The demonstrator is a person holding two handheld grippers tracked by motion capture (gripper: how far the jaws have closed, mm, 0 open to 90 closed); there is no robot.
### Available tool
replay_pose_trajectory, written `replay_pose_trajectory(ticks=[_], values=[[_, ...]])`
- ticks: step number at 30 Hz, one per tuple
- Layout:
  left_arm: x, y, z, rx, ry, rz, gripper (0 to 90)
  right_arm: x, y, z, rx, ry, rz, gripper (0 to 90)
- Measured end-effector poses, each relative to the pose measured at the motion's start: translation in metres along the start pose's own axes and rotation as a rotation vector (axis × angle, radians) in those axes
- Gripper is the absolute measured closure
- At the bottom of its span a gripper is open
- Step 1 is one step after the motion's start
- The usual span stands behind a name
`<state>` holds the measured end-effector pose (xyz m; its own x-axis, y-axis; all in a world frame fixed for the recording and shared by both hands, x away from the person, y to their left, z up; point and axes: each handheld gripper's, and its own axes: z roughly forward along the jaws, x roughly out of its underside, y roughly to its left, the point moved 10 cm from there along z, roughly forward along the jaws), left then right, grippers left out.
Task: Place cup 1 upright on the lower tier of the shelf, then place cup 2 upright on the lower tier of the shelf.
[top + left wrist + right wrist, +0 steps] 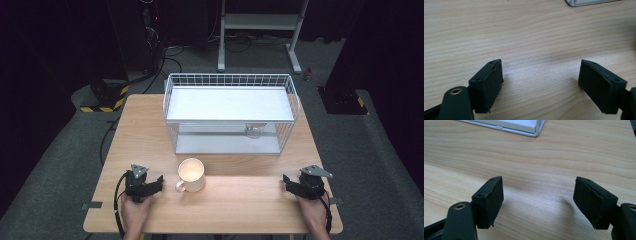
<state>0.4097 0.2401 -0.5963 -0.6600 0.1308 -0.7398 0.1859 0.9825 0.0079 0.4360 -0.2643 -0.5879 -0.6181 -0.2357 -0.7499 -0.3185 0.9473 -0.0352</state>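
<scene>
The left gripper [150, 189] rests on the desk [145, 125] left of the one cream mug [191, 175], fingers [489, 85] spread apart on nothing. Behind the mug stands one white wire basket [230, 113]; a small clear item under its shelf is hard to make out. Right of the mug, the right gripper [292, 185] also gapes empty.

Each hand, bare with no sleeve showing, carried a black gripper, the left gripper [150, 189] and the right gripper [295, 186] alike: a grey three-cornered plate on top, a black cable trailing behind, and blocky padded jaws with small screw holes and brass-ringed pivots.
</scene>
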Motion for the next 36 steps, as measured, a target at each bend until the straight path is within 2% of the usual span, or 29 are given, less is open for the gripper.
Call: replay_pose_trajectory(ticks=[3,5,8,11,18,24,31,36], values=[[0.000,0.000,0.000,0.005,0.003,0.002,19.4,0.003,0.000,0.002,-0.002,0.037,0.004,24.4],[0.001,-0.002,0.001,0.018,0.013,0.017,15.2,0.004,-0.001,0.003,-0.013,0.042,0.019,24.5],[0.001,-0.002,0.000,0.024,0.021,0.013,14.0,0.004,0.000,0.003,-0.012,0.045,0.022,23.9],[0.001,-0.006,-0.003,0.067,0.032,0.000,14.6,0.004,-0.001,0.003,-0.012,0.043,0.020,23.7],[-0.002,-0.021,-0.015,0.133,-0.010,0.008,14.2,0.003,-0.001,0.004,-0.008,0.042,0.017,23.5],[-0.004,-0.031,-0.028,0.186,-0.049,-0.012,13.2,0.002,-0.001,0.005,-0.005,0.041,0.019,23.6],[0.002,-0.039,-0.037,0.221,-0.049,-0.008,9.5,0.002,-0.001,0.005,-0.005,0.042,0.022,23.6],[0.004,-0.040,-0.046,0.224,-0.060,0.005,8.4,0.002,-0.001,0.005,-0.005,0.041,0.019,23.6]])
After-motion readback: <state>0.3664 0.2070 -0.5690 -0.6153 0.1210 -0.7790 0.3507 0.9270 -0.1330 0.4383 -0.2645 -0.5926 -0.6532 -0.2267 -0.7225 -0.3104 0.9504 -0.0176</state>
